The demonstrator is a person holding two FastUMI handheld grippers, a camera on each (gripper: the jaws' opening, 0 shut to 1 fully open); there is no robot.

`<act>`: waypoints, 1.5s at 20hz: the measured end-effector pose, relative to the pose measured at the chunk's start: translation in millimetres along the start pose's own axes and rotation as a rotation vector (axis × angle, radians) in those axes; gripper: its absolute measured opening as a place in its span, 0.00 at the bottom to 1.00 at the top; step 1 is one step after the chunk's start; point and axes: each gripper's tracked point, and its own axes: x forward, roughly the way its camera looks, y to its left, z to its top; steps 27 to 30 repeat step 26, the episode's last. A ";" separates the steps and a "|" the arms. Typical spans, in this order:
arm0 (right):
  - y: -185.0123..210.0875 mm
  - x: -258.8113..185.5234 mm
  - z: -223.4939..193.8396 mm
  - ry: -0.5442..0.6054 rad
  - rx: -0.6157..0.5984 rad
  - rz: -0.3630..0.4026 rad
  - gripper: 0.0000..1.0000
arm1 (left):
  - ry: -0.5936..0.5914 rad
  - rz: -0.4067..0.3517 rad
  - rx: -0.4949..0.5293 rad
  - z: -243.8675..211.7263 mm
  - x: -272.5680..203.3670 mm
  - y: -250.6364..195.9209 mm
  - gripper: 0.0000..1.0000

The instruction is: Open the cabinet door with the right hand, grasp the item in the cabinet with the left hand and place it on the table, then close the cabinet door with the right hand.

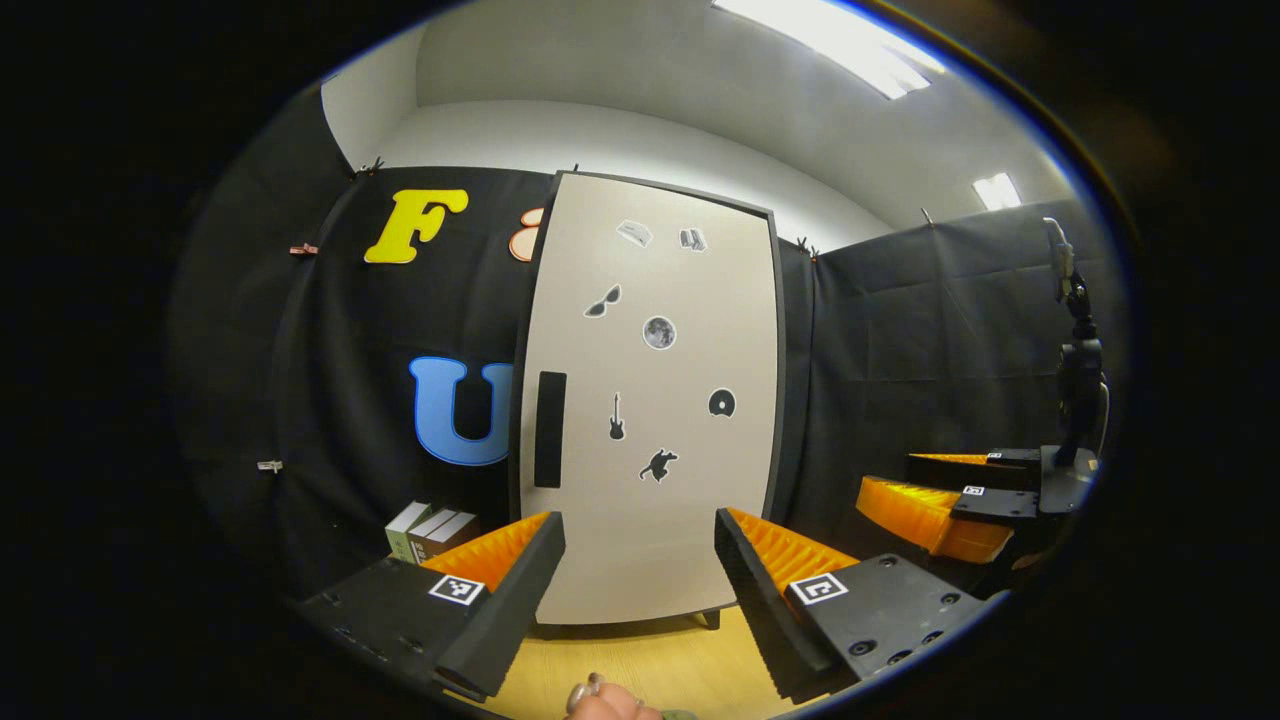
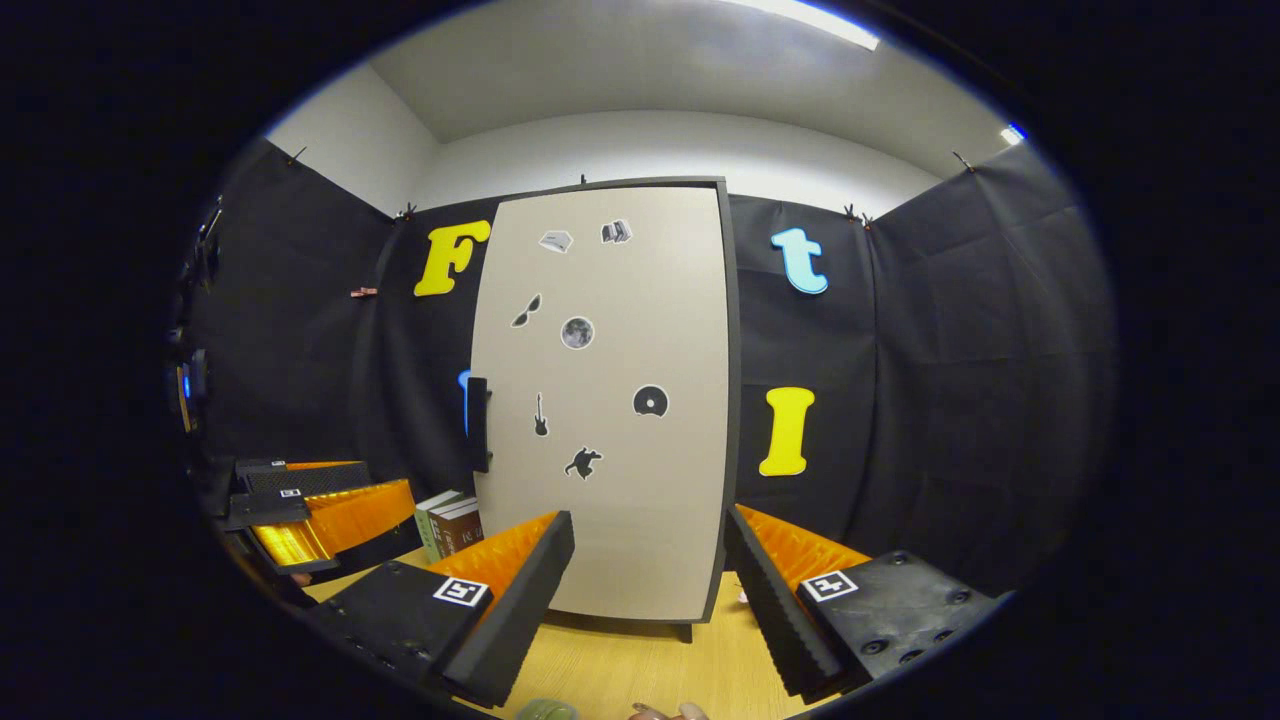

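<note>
**Closed cabinet, both grippers spread**

The cabinet stands on the table, door shut, so the item inside is hidden. Left gripper and right gripper face it, fingers apart, holding nothing. Books beside it are partly hidden.

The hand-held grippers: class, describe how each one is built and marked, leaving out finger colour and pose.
The left hand-held gripper has two wedge-shaped fingers with ribbed inner faces on flat black bolted mounts, each bearing a small square black-and-white marker. The right hand-held gripper has the same build: ribbed wedges, black mounts with screw holes, square markers. No cables are visible.
</note>
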 end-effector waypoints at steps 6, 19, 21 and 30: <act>-5.0 -0.3 -2.5 0.009 0.003 -0.010 0.97 | 0.003 -0.002 0.004 -1.3 1.4 -2.5 0.95; -3.4 -1.0 -1.1 -0.001 0.006 0.005 0.97 | 0.014 -0.013 -0.016 -4.3 -1.8 -4.4 0.95; -3.6 -1.3 -0.2 -0.003 0.005 0.004 0.97 | 0.017 -0.020 -0.011 -5.1 -1.7 -6.9 0.95; -3.8 -2.2 -0.8 -0.001 -0.002 0.001 0.97 | 0.027 -0.022 0.001 -8.0 -2.1 -9.6 0.95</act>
